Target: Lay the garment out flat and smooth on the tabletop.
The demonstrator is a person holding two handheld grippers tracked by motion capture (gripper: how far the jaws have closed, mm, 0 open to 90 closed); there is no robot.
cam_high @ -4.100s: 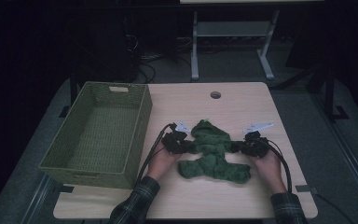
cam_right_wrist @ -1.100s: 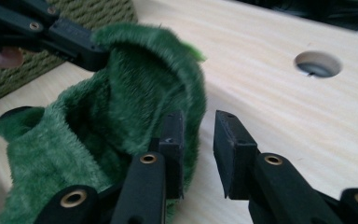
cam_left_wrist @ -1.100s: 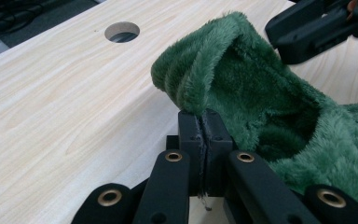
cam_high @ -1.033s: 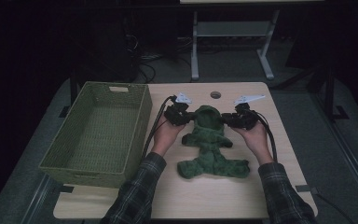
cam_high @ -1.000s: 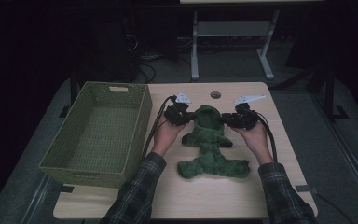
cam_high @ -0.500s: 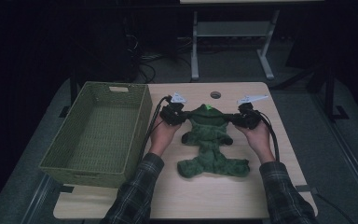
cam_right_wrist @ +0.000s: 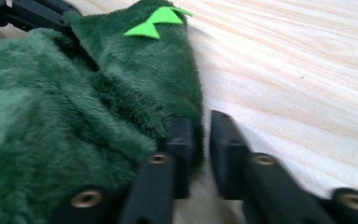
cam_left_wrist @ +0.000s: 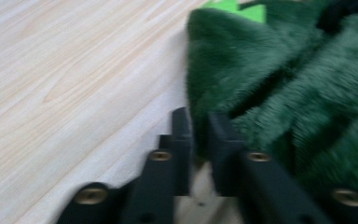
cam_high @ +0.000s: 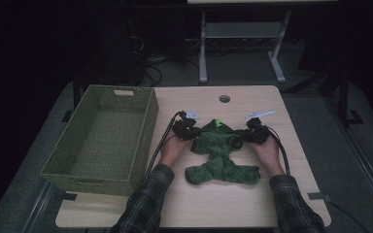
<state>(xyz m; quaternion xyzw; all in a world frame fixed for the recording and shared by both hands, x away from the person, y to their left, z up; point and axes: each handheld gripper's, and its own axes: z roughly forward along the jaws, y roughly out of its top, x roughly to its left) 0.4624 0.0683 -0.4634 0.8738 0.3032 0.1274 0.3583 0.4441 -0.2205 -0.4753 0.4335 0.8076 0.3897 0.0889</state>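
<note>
Two tools, left tool (cam_high: 190, 132) and right tool (cam_high: 250, 134), have just opened narrowly, a fold of green plush garment (cam_high: 218, 155) between each pair of jaws, the contact blurred.

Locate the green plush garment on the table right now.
In the high view the green plush garment lies mid-table, right of the woven basket, between the left gripper and right gripper.

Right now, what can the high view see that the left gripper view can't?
The high view takes in the woven basket, the person's plaid sleeves, the right hand-held gripper and the floor beyond. The left gripper view gives a close look along its own black jaws, standing a little apart at the fabric's edge. Both share the fuzzy green garment and the wooden table.
</note>
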